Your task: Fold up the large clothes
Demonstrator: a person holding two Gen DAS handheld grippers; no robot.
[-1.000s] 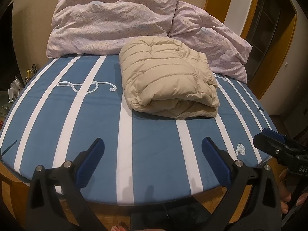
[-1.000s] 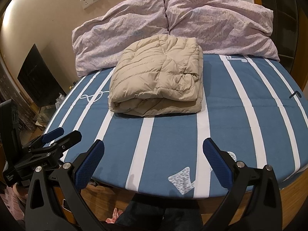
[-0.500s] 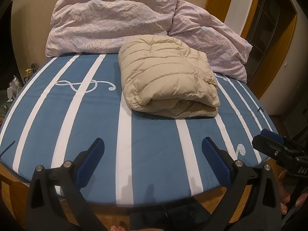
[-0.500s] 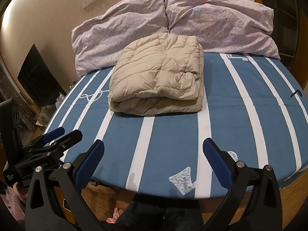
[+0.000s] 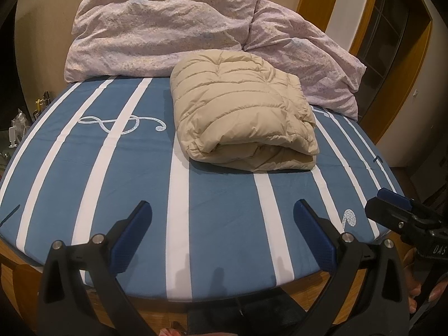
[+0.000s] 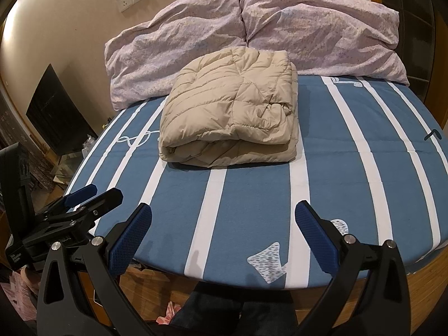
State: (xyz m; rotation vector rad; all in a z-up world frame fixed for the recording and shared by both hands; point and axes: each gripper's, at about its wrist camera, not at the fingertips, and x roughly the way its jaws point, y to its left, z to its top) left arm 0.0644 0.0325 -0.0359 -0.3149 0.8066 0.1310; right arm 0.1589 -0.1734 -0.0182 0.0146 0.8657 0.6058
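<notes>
Beige quilted puffer jacket (image 5: 240,109), folded into a thick, squarish bundle of several layers. Lying flat on the blue bed sheet with white stripes (image 5: 224,201), toward the head of the bed. Rounded fold edge facing the foot of the bed, layers stacked and showing along it. Far edge touching the pink pillows (image 5: 156,25). Top surface puffy, stitched in horizontal channels, slightly rumpled at the right side.
</notes>
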